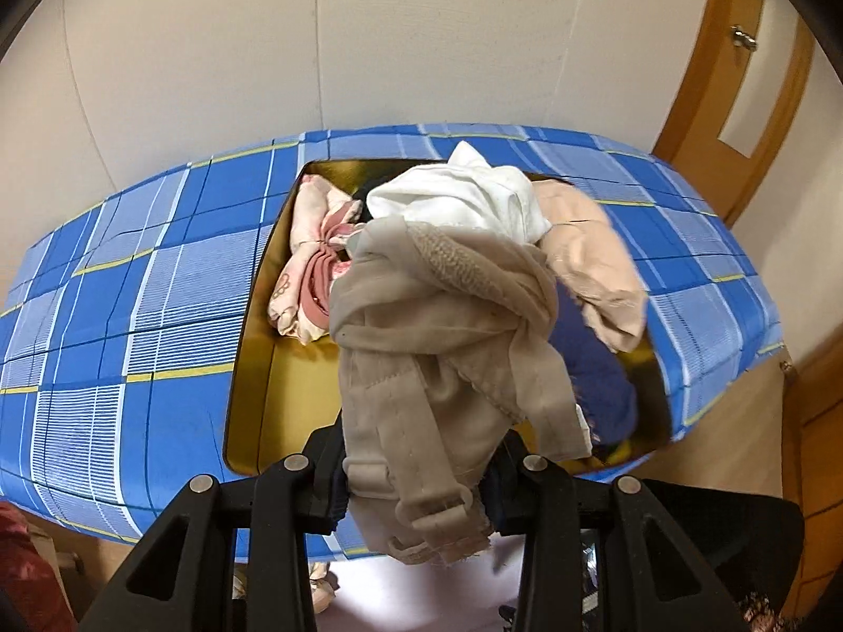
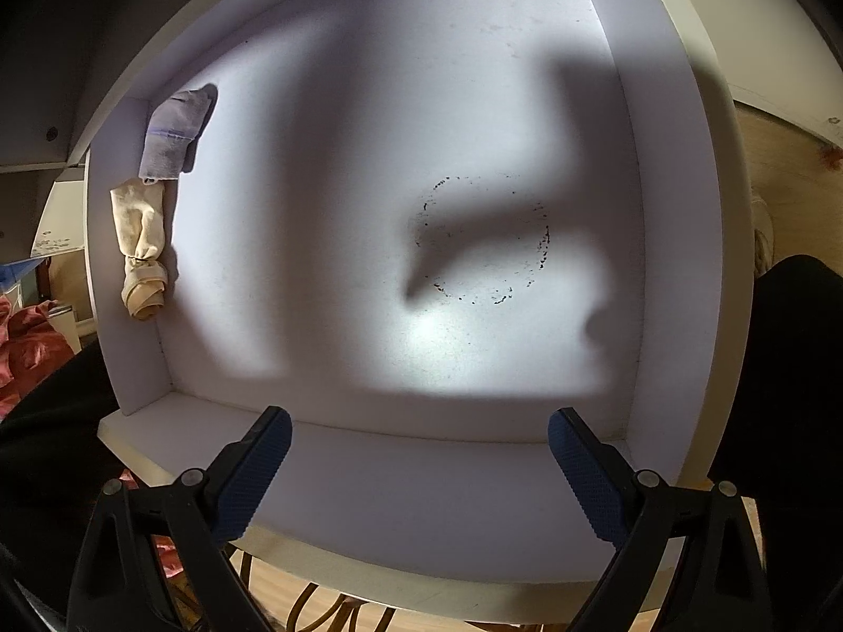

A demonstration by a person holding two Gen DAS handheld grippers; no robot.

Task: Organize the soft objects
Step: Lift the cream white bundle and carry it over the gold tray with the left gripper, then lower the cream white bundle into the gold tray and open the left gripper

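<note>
My left gripper [image 1: 416, 479] is shut on a beige bra [image 1: 437, 347] and holds it above a gold-lined box [image 1: 295, 368] on the blue checked bed. The bra hides the fingertips. In the box lie a pink patterned roll [image 1: 311, 268], a white garment [image 1: 463, 200], a peach garment [image 1: 590, 242] and a dark blue one [image 1: 595, 363]. My right gripper [image 2: 419, 468] is open and empty over the front edge of a white drawer [image 2: 369, 505]. A lilac rolled cloth [image 2: 176, 131] and a cream rolled cloth [image 2: 142, 247] lie along the drawer's left wall.
The blue checked bedcover [image 1: 131, 284] surrounds the box. A wooden door [image 1: 737, 84] stands at the right behind the bed. Red fabric [image 2: 26, 337] lies left of the drawer. A ring of dark specks [image 2: 484, 242] marks the drawer floor.
</note>
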